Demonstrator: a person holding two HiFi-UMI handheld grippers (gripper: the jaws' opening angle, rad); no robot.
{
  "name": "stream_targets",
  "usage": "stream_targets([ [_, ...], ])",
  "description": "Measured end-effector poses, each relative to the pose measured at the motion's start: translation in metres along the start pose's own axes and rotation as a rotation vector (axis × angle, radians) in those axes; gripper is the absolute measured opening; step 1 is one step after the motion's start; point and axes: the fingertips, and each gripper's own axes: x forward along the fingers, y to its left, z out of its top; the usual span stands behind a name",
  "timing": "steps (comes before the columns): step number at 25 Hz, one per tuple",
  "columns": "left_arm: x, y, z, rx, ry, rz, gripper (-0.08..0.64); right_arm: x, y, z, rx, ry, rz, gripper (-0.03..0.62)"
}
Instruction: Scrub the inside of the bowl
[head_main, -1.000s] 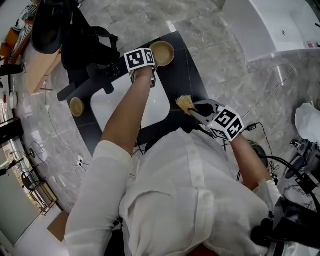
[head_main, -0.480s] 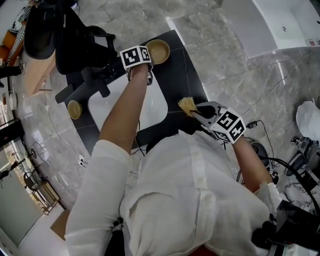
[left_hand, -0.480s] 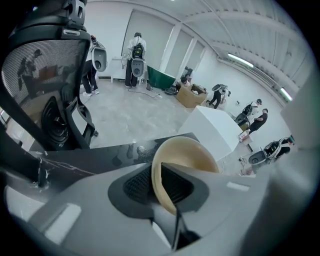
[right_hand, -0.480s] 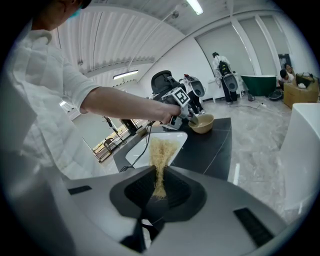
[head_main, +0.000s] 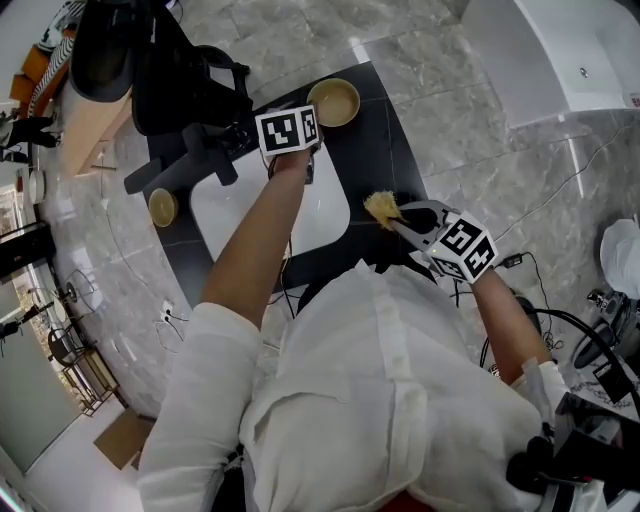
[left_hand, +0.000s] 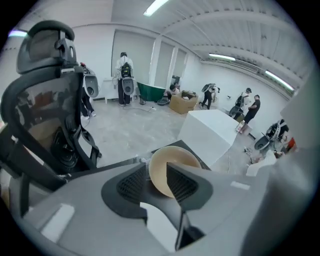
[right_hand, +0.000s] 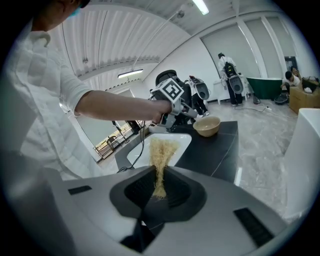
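Observation:
A tan bowl (head_main: 334, 102) stands upright on the far corner of the black counter (head_main: 385, 140). My left gripper (head_main: 302, 128) is right beside it. In the left gripper view its jaws (left_hand: 156, 167) are opening, and the bowl (left_hand: 172, 165) shows in the gap with neither pad pressing on it. Nearer the person, my right gripper (head_main: 402, 222) is shut on a straw-coloured scrub brush (head_main: 379, 207). In the right gripper view the brush (right_hand: 161, 152) sticks out past the jaws (right_hand: 160, 175), with the bowl (right_hand: 207, 126) far ahead.
A white sink basin (head_main: 235, 205) is set into the counter between the grippers. A second small bowl (head_main: 162, 207) lies at the counter's left. A black office chair (head_main: 160, 70) stands behind. A white block (head_main: 560, 50) is at the far right, with cables (head_main: 545, 195) on the floor.
The left gripper has stayed by the bowl and stands slightly further back from it. The right gripper still holds the brush in about the same place.

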Motion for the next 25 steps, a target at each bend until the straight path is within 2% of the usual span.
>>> stream_targets([
  [3,-0.033,-0.015,-0.003,0.066,-0.072,-0.048,0.112,0.007,0.005,0.004,-0.013,-0.002,0.005,0.038],
  [7,-0.095,-0.041,-0.023,0.097,-0.166,-0.194,0.111,0.017,0.019,0.011,-0.02,-0.009,-0.005,0.037],
  [9,-0.132,-0.052,-0.043,0.099,-0.193,-0.294,0.11,0.022,0.033,0.012,-0.016,-0.011,-0.013,0.038],
  [12,-0.19,-0.07,-0.078,0.113,-0.209,-0.518,0.102,0.034,0.051,0.014,-0.023,-0.016,-0.04,0.038],
  [14,-0.228,-0.073,-0.105,0.163,-0.201,-0.624,0.051,0.046,0.066,0.018,-0.033,-0.018,-0.047,0.038],
  [15,-0.245,-0.07,-0.121,0.193,-0.192,-0.645,0.006,0.052,0.075,0.02,-0.039,-0.013,-0.043,0.037],
  [18,-0.28,-0.053,-0.166,0.215,-0.158,-0.646,0.005,0.067,0.105,0.024,-0.071,0.01,-0.02,0.038],
  [21,-0.296,-0.029,-0.193,0.172,-0.142,-0.616,0.005,0.083,0.127,0.031,-0.106,0.021,-0.011,0.038],
  [25,-0.309,-0.002,-0.211,0.089,-0.155,-0.585,0.005,0.105,0.154,0.038,-0.146,0.038,0.005,0.038],
])
